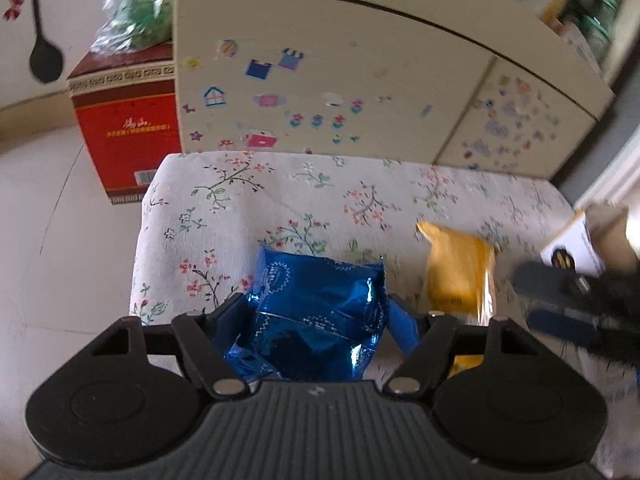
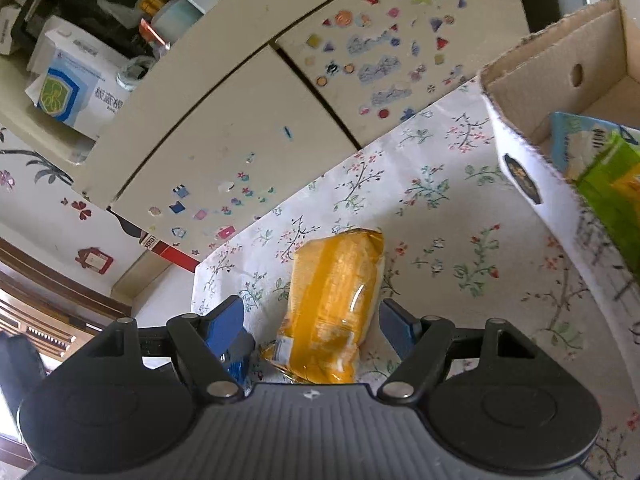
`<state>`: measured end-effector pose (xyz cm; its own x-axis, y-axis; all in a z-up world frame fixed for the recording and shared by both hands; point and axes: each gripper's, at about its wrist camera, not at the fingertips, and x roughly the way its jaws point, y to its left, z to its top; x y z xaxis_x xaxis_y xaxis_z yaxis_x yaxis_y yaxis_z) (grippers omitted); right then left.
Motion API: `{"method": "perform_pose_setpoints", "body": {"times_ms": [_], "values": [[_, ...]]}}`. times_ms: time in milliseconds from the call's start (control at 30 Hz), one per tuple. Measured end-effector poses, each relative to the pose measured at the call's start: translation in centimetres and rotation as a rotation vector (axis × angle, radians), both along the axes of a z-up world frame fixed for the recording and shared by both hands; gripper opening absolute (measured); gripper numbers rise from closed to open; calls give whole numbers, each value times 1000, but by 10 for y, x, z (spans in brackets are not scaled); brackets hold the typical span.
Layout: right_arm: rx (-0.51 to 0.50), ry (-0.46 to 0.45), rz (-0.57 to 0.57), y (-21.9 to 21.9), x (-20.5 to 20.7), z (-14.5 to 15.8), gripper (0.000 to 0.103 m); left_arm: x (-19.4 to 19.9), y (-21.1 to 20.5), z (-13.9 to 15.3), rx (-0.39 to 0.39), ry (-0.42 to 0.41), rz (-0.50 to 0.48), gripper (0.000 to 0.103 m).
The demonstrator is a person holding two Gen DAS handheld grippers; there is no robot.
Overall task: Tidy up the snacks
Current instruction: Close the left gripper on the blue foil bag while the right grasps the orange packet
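Left wrist view: the left gripper (image 1: pixel 316 316) is clamped on a crumpled blue packet (image 1: pixel 320 320) over the floral cloth (image 1: pixel 224 216), close to the cloth's left edge; bare cloth lies ahead up to the cupboard (image 1: pixel 320 92). A yellow packet (image 1: pixel 456 276) lies to its right, and the red box's (image 1: pixel 128 136) print is too blurred to read.

Right wrist view: the right gripper (image 2: pixel 312 320) is spread wide around the yellow packet (image 2: pixel 336 304), apart from it. The carton (image 2: pixel 532 152) stands to the right, holding a green pack (image 2: pixel 612 184). Open cloth lies between.
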<state>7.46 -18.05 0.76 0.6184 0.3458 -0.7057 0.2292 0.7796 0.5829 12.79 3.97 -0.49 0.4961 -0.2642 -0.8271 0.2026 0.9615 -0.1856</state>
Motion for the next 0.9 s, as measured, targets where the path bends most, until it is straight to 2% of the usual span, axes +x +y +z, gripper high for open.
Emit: {"method": "perform_pose_setpoints", "body": {"times_ms": [233,500,667,800,900], "values": [[-50,17,38,18,14,-10,80,-16,-3,2,87,-55,-119,73],[-142,43,66,31,23,-24,79,-24,-4,3,103,-72,-149,73],[-199,37,88,34,22,-28,65,-25,-4,2,98,-71,-139,73],[-199,31,82,32,19,-28,55,-24,-3,3,73,-61,-113,71],[-210,31,81,31,17,-24,53,-25,-4,6,62,-66,-107,69]]}}
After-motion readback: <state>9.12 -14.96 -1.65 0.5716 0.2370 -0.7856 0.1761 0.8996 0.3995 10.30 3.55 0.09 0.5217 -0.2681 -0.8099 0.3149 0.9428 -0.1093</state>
